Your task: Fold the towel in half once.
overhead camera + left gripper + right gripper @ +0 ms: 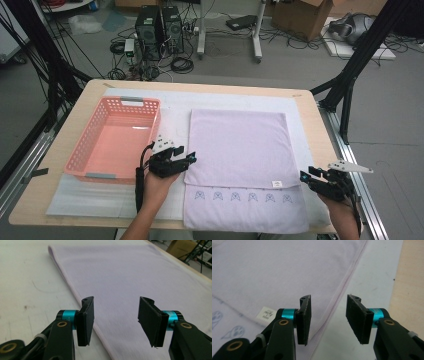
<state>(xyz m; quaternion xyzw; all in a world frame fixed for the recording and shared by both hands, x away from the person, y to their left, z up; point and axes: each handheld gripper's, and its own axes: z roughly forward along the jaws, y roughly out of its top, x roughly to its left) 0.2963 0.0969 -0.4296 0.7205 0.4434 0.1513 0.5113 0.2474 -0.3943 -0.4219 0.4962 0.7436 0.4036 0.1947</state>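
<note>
High view: my left gripper (187,159) and right gripper (306,178) flank the near fold of the lilac towel (240,145) mid-table, jaws apart, clamping nothing. Farther left sits the pink basket (90,145), its inside bare.

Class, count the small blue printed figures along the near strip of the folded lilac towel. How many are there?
6. They run in one row across the folded lilac cloth towel's near strip. The upper fold may hide more.
</note>
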